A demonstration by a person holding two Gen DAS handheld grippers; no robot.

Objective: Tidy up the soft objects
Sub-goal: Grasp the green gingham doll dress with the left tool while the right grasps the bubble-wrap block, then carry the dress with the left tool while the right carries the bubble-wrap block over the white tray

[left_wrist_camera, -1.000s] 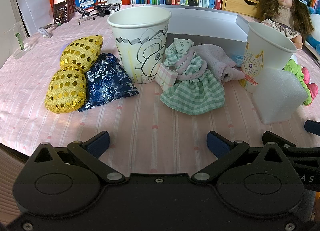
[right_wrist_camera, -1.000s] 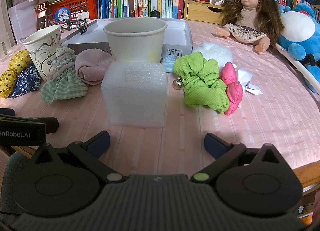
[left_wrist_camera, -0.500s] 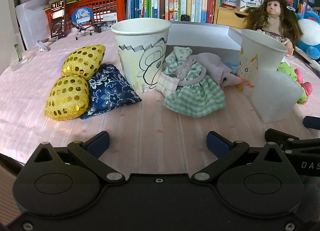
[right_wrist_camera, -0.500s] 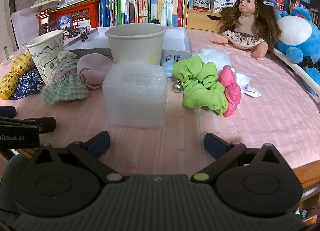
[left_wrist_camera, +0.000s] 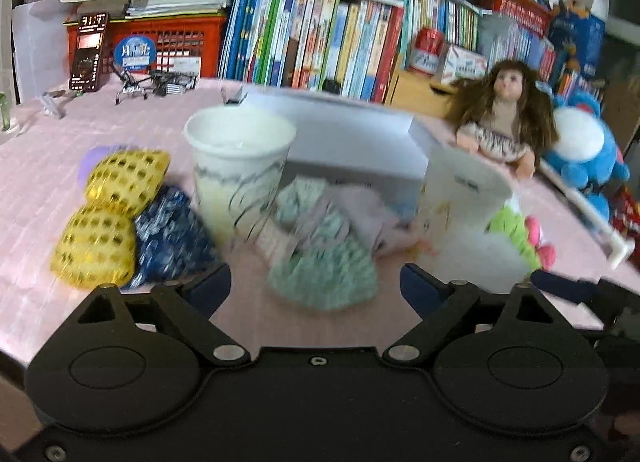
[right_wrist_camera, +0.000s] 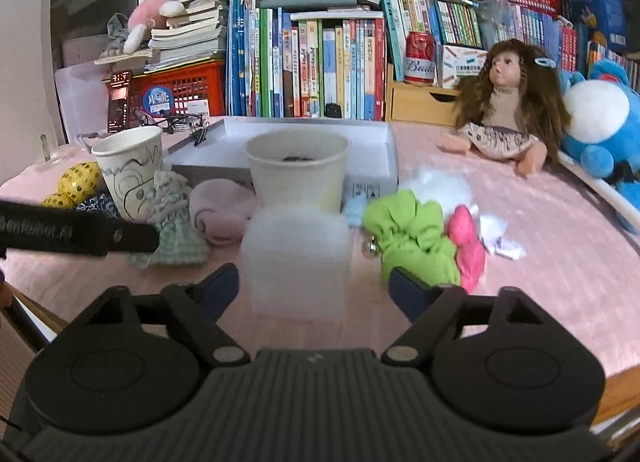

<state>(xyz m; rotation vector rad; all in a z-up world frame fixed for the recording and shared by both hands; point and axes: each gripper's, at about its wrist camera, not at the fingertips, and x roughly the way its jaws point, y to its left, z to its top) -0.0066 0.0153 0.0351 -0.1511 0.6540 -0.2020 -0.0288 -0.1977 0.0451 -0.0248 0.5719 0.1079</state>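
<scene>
Left gripper (left_wrist_camera: pixel 316 286) – jaws spread, nothing between the pads; they have just been narrowing a little. It hangs above the pink tablecloth (left_wrist_camera: pixel 40 166), lined up roughly with the green checked doll dress (left_wrist_camera: pixel 324 274). Left view is motion-blurred, so exact contact margins are hard to read.

Right gripper (right_wrist_camera: pixel 314 286) – also spread and empty, jaws just been narrowing too. The white foam block (right_wrist_camera: pixel 298 258) sits dead ahead between the fingertips' line, not touched.

Soft items: dress and pink cloth roll (right_wrist_camera: pixel 220 210) lean against the sketched paper cup (right_wrist_camera: pixel 130 170); gold sequin pouches (left_wrist_camera: pixel 108 218) and blue floral pouch (left_wrist_camera: pixel 170 238) lie just left of that cup. Green scrunchie (right_wrist_camera: pixel 412 238) and pink piece (right_wrist_camera: pixel 466 246) lie right of the foam, in front of the white box (right_wrist_camera: pixel 304 142).

Risks, my read:
- Dress touches the cup, so a sideways pull likely tips the light cup.
- The second cup (right_wrist_camera: pixel 296 174) stands right behind the foam, so a push forward knocks it over.
- The two grippers sit close together; reaching for neighbouring items at once risks a collision.
- Foam is squashy and may slip out of a shallow pinch.
</scene>
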